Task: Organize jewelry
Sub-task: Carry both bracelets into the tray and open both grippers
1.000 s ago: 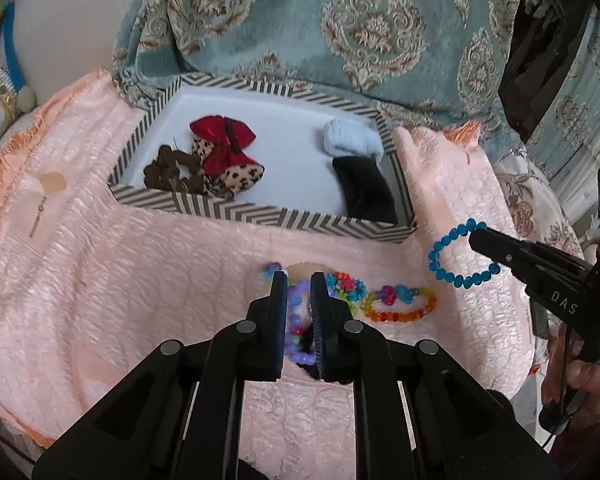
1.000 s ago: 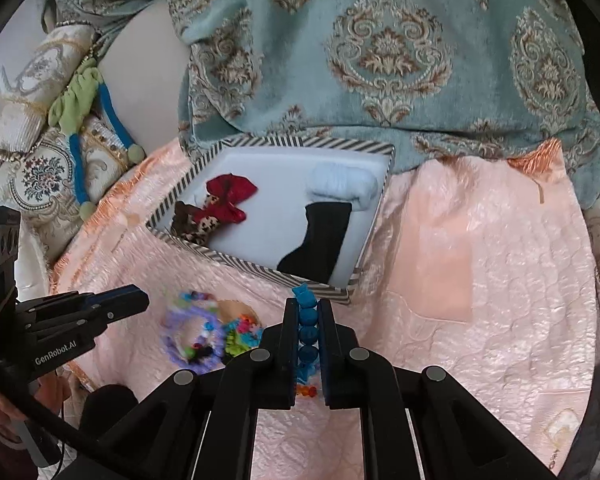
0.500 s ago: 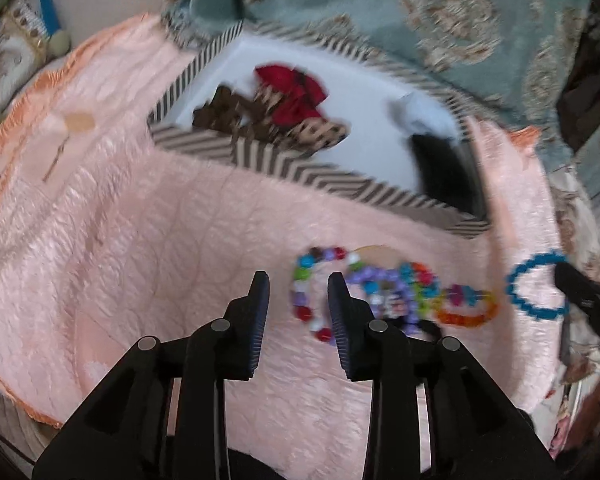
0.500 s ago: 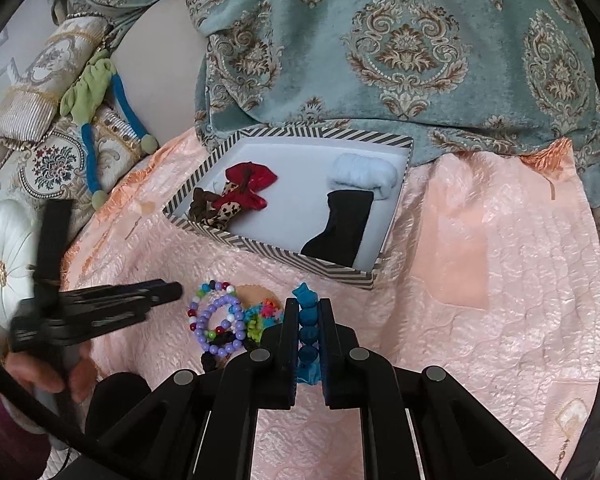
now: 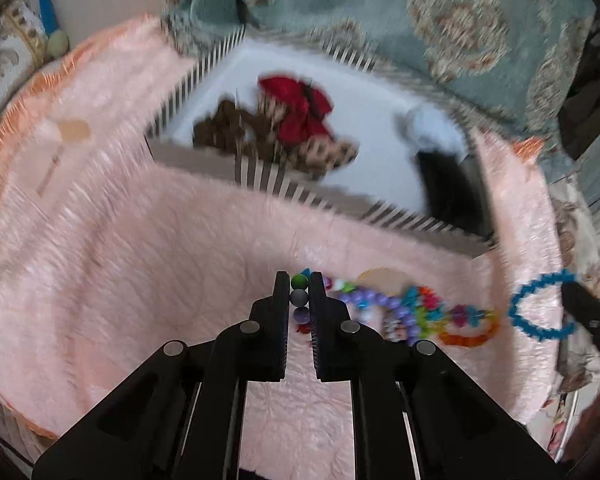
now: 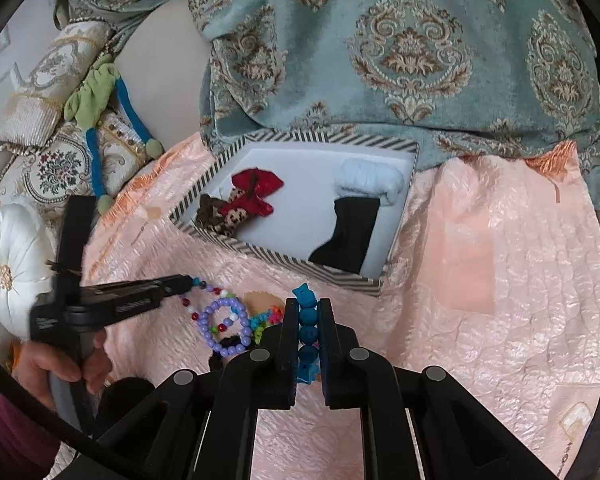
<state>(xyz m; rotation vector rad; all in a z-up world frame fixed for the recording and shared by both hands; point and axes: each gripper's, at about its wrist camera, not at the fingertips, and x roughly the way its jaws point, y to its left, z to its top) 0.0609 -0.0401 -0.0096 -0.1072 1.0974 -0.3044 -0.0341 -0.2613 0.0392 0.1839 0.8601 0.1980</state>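
On the left of the pink quilted cloth [image 6: 480,280], the left gripper [image 5: 299,292] is closed on a multicoloured bead bracelet [image 6: 198,296]; in its own view green, grey and purple beads sit pinched between the fingers [image 5: 281,300], and the rest of the strand trails to the right on the cloth. In the right wrist view the same gripper [image 6: 188,280] reaches in from the left, held by a hand [image 6: 56,364]. Just right of it lies a purple bead bracelet [image 6: 224,326], touching a small heap of other bright bracelets [image 6: 266,316], with an orange one [image 5: 466,334] at the heap's right end in the left view. Behind these stands a box with a striped rim [image 6: 320,272]; it holds a red bow [image 6: 256,194] and brown hair ties [image 6: 210,216] at its left, a pale blue scrunchie [image 6: 372,180] and a black one [image 6: 352,236] at its right. Further right, the right gripper [image 6: 309,312] is clamped on a blue bead bracelet [image 6: 308,332], which hangs as a ring from its tip [image 5: 540,308] above the cloth. A patterned teal fabric [image 6: 380,40] lies behind the box.
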